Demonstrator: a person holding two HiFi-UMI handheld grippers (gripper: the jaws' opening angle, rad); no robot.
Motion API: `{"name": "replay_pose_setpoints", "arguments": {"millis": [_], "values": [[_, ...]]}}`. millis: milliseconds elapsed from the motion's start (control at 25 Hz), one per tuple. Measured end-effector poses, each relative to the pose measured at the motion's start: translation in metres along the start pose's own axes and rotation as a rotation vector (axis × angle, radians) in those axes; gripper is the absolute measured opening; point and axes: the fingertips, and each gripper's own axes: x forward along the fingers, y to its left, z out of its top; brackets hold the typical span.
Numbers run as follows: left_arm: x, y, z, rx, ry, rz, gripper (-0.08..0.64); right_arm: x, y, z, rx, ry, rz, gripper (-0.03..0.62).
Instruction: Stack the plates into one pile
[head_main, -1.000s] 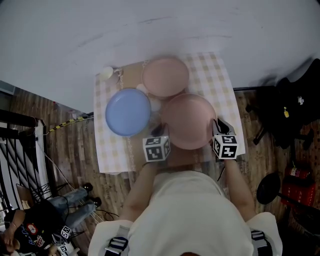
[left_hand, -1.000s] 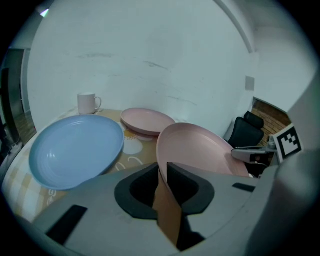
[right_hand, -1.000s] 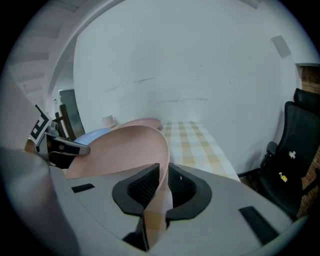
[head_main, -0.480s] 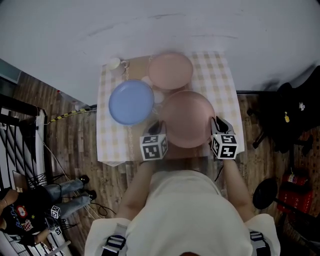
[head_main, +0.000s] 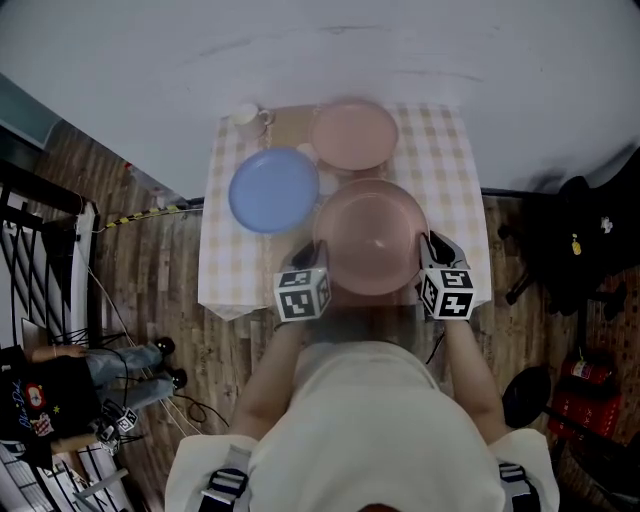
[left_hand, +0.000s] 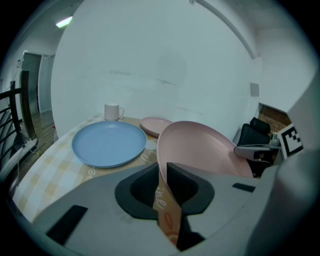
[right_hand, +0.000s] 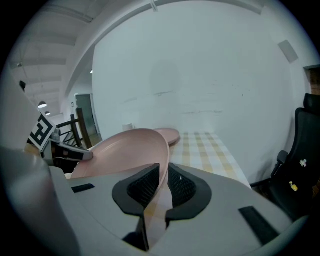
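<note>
Got left claw (left_hand: 163, 186) nipped almost closed on the left rim of the near pink plate (head_main: 370, 237), pads tight on both faces of the rim. Same for right claw (right_hand: 163, 189) on the opposite rim, its narrow gap filled by the plate edge. Holding that plate between the two claws over the near half of the cloth-covered surface (head_main: 445, 160), and clear of it going by the left gripper view. Seeing blue plate (head_main: 273, 189) flat on the surface, just left of and beyond the held one. Seeing second pink plate (head_main: 354, 135) flat at the far edge, beside the blue one. Spotting white mug (head_main: 247, 116) upright at the far left corner, near the blue plate.
</note>
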Motion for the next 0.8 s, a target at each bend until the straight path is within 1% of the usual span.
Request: {"name": "replay_pose_setpoints", "arguments": {"millis": [400, 800], "values": [[-0.028, 0.026, -0.002, -0.04, -0.027, 0.075, 0.041, 0.004, 0.034, 0.013, -0.035, -0.015, 0.079, 0.044], [-0.047, 0.064, 0.01, -0.1, -0.053, 0.165, 0.038, 0.03, 0.073, 0.038, -0.076, -0.01, 0.172, 0.044]]}}
